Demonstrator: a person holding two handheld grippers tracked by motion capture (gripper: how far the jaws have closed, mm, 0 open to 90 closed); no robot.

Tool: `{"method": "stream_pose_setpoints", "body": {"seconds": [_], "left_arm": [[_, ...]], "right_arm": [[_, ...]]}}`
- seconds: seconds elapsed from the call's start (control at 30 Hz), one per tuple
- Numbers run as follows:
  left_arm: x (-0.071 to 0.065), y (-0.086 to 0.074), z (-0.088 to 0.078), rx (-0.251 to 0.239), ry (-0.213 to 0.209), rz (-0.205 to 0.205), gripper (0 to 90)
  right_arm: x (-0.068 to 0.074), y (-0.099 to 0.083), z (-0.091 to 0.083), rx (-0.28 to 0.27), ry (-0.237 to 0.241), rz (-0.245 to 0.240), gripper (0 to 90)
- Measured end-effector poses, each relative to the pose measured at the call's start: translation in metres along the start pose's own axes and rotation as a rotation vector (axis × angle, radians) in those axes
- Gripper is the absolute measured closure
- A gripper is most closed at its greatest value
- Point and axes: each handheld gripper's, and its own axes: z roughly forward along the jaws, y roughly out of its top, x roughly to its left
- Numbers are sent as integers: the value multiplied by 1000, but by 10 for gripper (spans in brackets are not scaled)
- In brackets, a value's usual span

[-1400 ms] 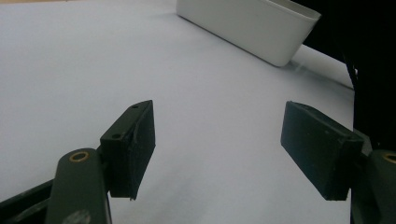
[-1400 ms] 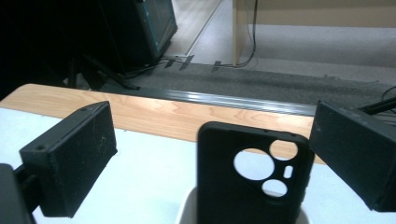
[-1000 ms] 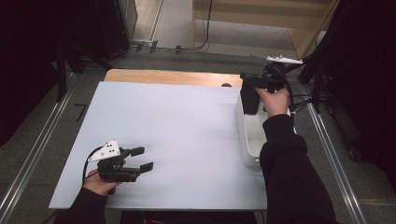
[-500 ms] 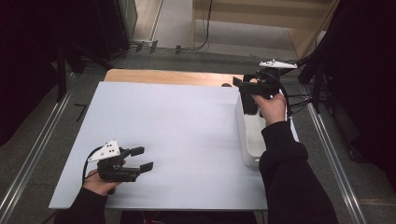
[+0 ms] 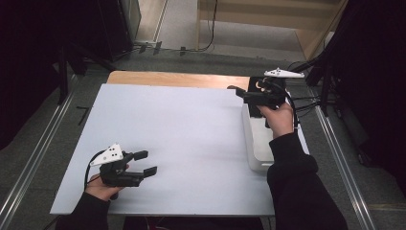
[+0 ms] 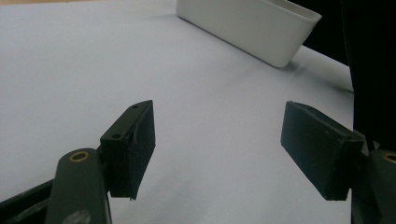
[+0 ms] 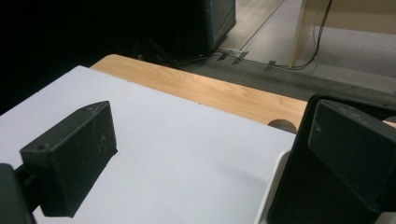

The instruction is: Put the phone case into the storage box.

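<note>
- We are looking at a white sheet (image 5: 191,143) covering most of the surface, with a strip of bare wood (image 5: 177,79) showing along its far edge at the upper middle of the high view.
- Grey floor and metal rails (image 5: 33,163) are running along both sides, and dark curtains are closing off the upper left and right corners.
- A white tray (image 5: 256,148) is sitting at the right edge of the sheet, and a dark block (image 7: 299,196) is standing at its far end.
- We are holding the right gripper (image 5: 239,93) over that far end, upper right of the high view; its fingers are standing wide apart with nothing clamped, one finger (image 7: 355,149) hanging in front of the dark block.
- We are resting the left gripper (image 5: 146,163) at the lower left, near the front edge; its fingers (image 6: 133,144) are standing apart with nothing between them.
- The middle of the sheet is lying bare between both hands.
</note>
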Motion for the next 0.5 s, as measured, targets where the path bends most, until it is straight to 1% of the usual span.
{"method": "stream_pose_setpoints", "body": {"seconds": [0.1, 0.23, 0.27, 0.3, 0.33, 0.37, 0.4, 0.5], "left_arm": [[0, 0, 0, 2, 1, 0, 261], [0, 0, 0, 4, 2, 1, 261], [0, 0, 0, 4, 2, 1, 261], [0, 0, 0, 2, 0, 0, 261], [0, 0, 0, 2, 1, 0, 261], [0, 0, 0, 4, 2, 0, 261], [0, 0, 0, -2, 1, -3, 261], [1, 0, 0, -2, 0, 1, 261]], "right_arm": [[2, -4, -3, -4, 10, -6, 0], [4, -8, -6, -5, 25, -4, 0], [5, -10, -7, -1, 26, 3, 0], [5, -11, -8, -1, 28, -4, 0], [6, -12, -9, 5, 29, 4, 0], [6, -14, -9, 4, 28, -1, 0], [7, -15, -9, 8, 31, 9, 0], [8, -20, -11, 8, 39, 11, 0]]}}
